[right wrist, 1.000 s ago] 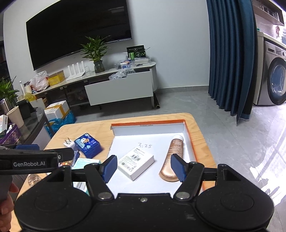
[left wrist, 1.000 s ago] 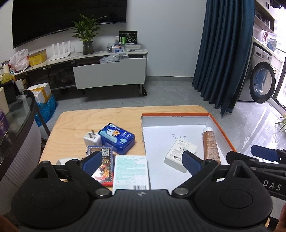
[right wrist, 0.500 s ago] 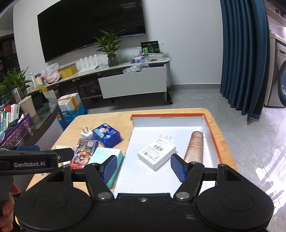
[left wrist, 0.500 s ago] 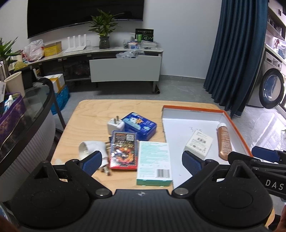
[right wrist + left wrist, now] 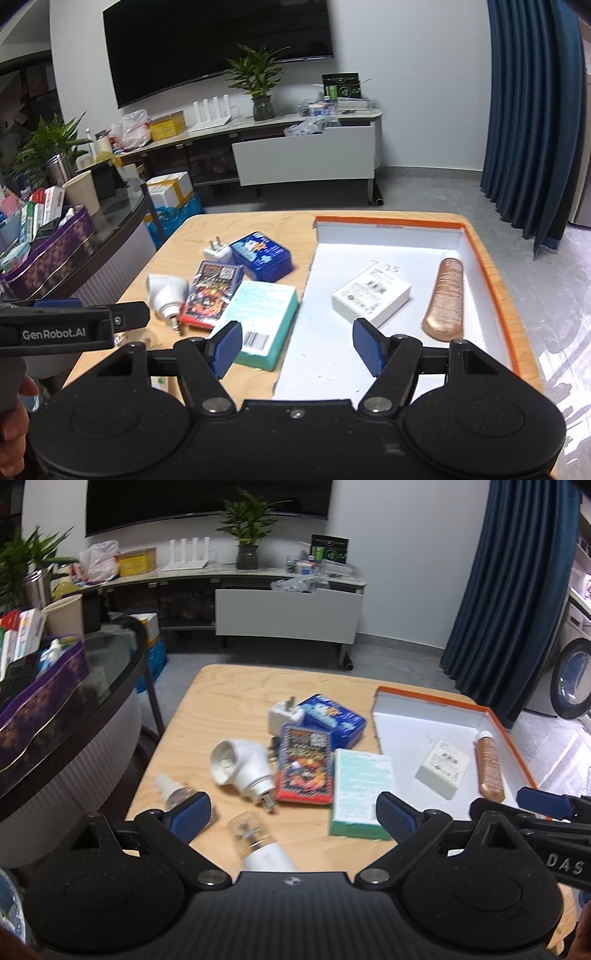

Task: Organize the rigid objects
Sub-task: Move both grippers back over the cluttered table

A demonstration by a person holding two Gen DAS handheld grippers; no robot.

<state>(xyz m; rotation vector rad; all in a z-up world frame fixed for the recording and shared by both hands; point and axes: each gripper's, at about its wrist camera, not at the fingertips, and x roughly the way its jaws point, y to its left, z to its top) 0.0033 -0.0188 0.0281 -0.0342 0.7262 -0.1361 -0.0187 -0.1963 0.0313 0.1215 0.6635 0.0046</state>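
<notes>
Left wrist view, claw: the left gripper [image 5: 291,812] hangs over the near edge of the wooden table [image 5: 229,694]; its blue pads stand wide apart with nothing clamped between them.
Left wrist view, loose things: a teal box [image 5: 360,794] lies just left of the tray; a red card pack [image 5: 304,766] touches its left side; a white plug adapter [image 5: 242,766] lies left of that; a blue tin [image 5: 330,718] and a small white charger [image 5: 282,714] sit behind; two small bottles [image 5: 251,832] lie nearest the claw, blurred.
Left wrist view, tray: the orange-rimmed tray [image 5: 502,723] already holds a white box [image 5: 441,766] and a copper tube [image 5: 489,768].
Right wrist view, claw: the right gripper [image 5: 295,349] hovers over the tray's near left corner [image 5: 291,365]; its pads are well parted and grip nothing.
Right wrist view, likely next item: the teal box [image 5: 258,314] lies just beside the left pad, touching the tray's edge.
Advice: judging from this, take the teal box across its narrow width, since the long side may exceed the opening; lift it clear of the rim before moving it across; set it in the bare floor left of the white box [image 5: 371,297], away from the copper tube [image 5: 445,297]; keep the left claw from nudging the card pack [image 5: 212,291].
</notes>
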